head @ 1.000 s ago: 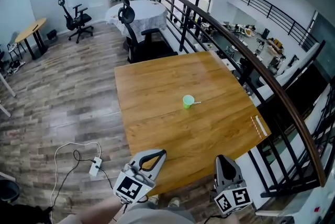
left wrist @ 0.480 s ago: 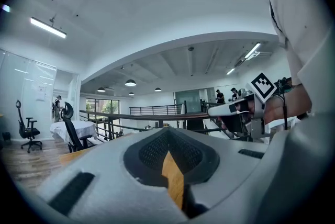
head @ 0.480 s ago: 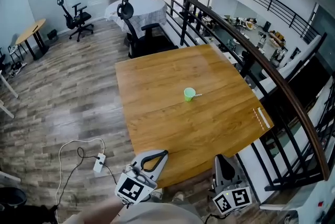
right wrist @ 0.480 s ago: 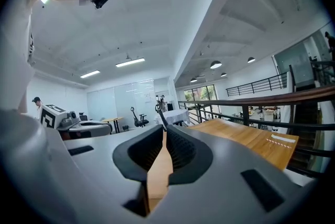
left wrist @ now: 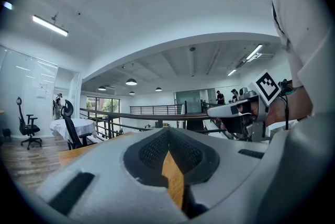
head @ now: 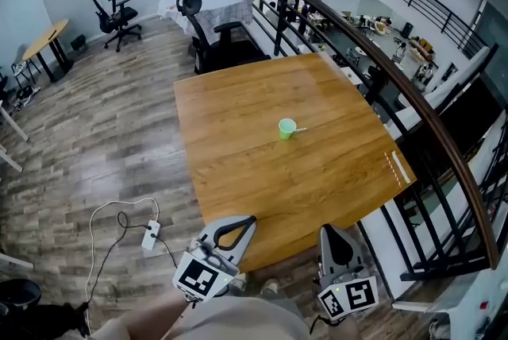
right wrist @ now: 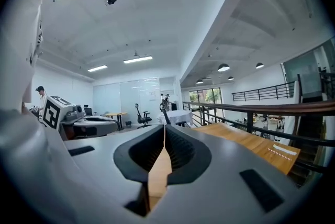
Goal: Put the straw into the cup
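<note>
A small green cup (head: 286,128) stands upright near the middle of the wooden table (head: 238,171). A thin white straw (head: 300,129) lies right beside it on its right; whether they touch I cannot tell. My left gripper (head: 248,221) is held low by the table's near edge, far from the cup, jaws shut on nothing. My right gripper (head: 329,232) is level with it to the right, also shut and empty. In the left gripper view my left gripper (left wrist: 168,139) points over the tabletop. In the right gripper view my right gripper (right wrist: 165,130) does the same. Neither gripper view shows cup or straw.
A black railing (head: 413,116) with a wooden top rail runs along the table's right side. A black office chair (head: 210,52) stands at the far end. A power strip with cable (head: 149,233) lies on the floor at left. White strips (head: 394,168) mark the table's right edge.
The head view has shifted a little, so the table sits higher in the picture. Both grippers stay shut near the near edge. Cup and straw have not moved.
</note>
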A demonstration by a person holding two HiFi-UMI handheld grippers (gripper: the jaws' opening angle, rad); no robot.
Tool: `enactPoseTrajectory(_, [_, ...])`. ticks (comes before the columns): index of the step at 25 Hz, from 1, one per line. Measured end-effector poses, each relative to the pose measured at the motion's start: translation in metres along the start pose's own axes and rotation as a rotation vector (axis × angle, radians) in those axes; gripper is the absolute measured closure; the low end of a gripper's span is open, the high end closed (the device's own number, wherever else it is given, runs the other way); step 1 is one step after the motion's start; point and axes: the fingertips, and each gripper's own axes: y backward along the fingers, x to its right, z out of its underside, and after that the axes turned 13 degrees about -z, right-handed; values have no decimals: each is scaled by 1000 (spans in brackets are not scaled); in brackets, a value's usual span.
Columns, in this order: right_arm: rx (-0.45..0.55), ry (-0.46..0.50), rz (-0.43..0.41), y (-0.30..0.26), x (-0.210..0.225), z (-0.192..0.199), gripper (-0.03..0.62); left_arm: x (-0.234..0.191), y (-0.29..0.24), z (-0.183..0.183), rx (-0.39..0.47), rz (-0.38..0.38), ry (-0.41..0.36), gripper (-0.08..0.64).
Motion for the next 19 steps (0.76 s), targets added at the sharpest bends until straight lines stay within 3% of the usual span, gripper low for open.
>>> enactPoseTrajectory(7, [11, -1, -13, 2, -3, -4, 568, 6, 1, -1, -1, 2, 35, 546])
enactPoseTrajectory(19, [32, 5, -10, 3, -4, -11, 568, 8, -1, -3, -3, 12, 20, 546])
